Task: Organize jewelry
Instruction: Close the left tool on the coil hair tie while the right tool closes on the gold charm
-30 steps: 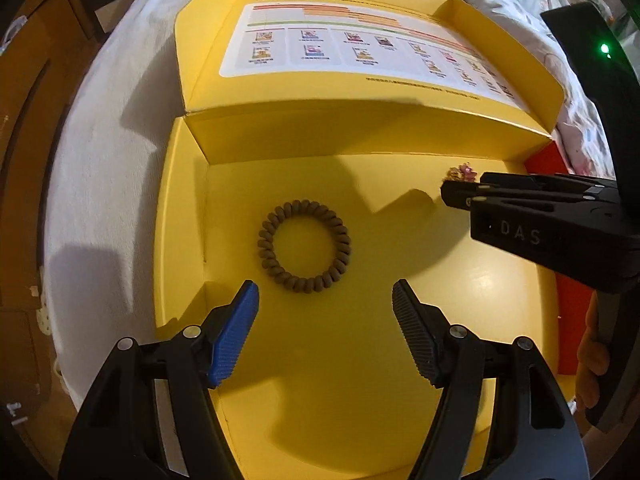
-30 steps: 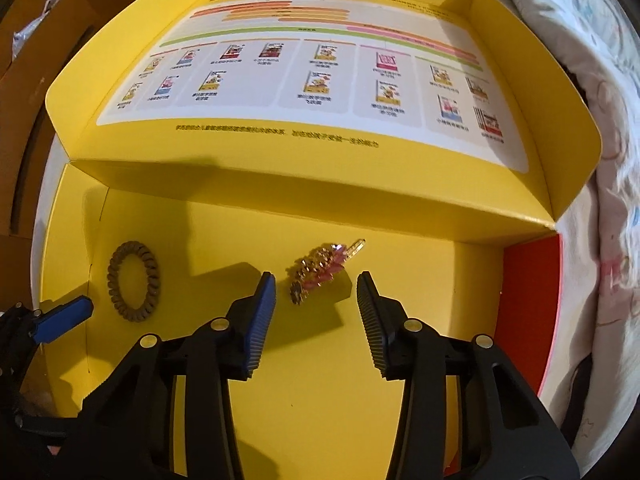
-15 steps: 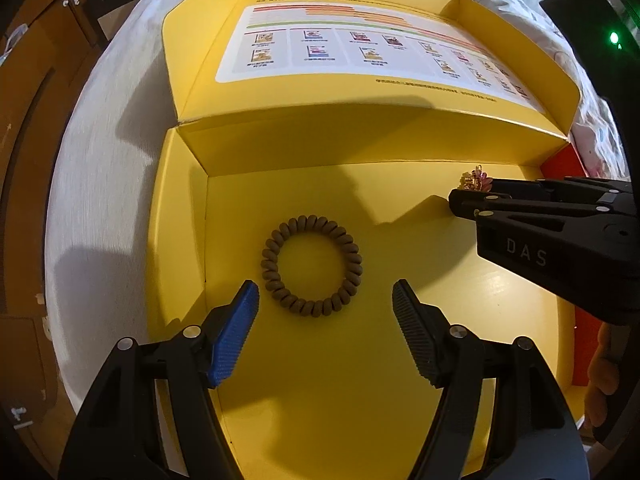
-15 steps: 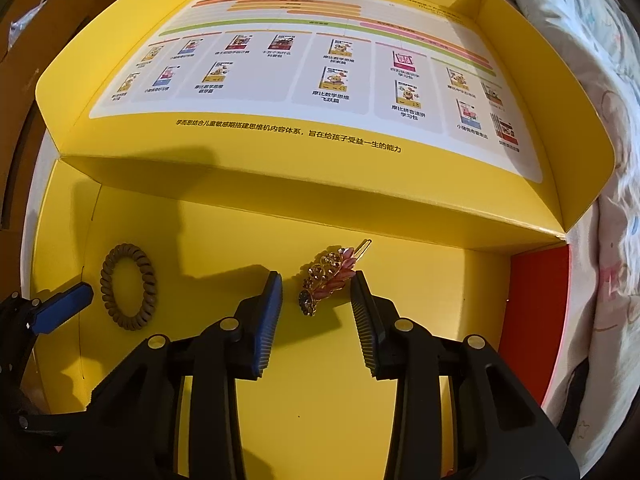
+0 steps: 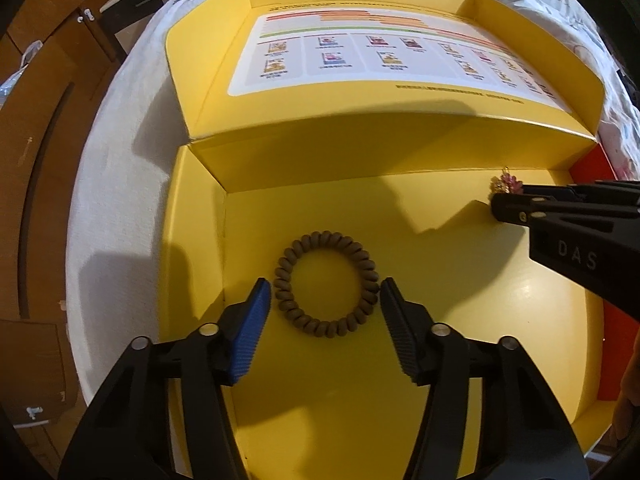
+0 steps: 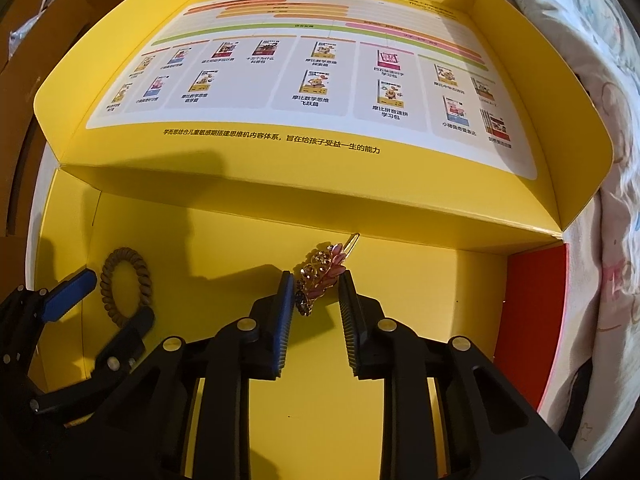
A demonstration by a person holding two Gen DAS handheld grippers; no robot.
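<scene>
1. Both pairs of jaws have narrowed since a second ago: the left gripper (image 5: 326, 300) now brackets the brown spiral hair tie (image 5: 326, 283), which lay ahead of its tips before, and the right gripper (image 6: 316, 292) has drawn in around the pink and gold jewelled hair clip (image 6: 320, 272).
2. Left gripper: it points steeply down into the open yellow cardboard box (image 5: 460, 360). Its jaws are closing, with the hair tie between the blue pad and the black pad; a sliver of yellow floor shows on each side, so the pads do not press on it.
3. Right gripper: it points straight down over the box floor near the back wall. Its jaws are closing on the hair clip; the blue pad looks to be touching the clip's dark lower end, the black pad stands just beside the pink petals, and a firm pinch cannot be told.
4. In the left wrist view the right gripper's black body (image 5: 576, 236) comes in from the right, lettered "DAS", with part of a person's hand (image 5: 628, 400) at the right edge.
5. Both hair pieces lie flat on the box floor, well apart, the tie to the left.
6. A white printed sheet (image 6: 304, 80) inside the raised lid (image 6: 560, 184) shows rows of small book covers with Chinese captions and a line of Chinese text beneath.
7. Under the box is a white bedspread (image 5: 116, 200).
</scene>
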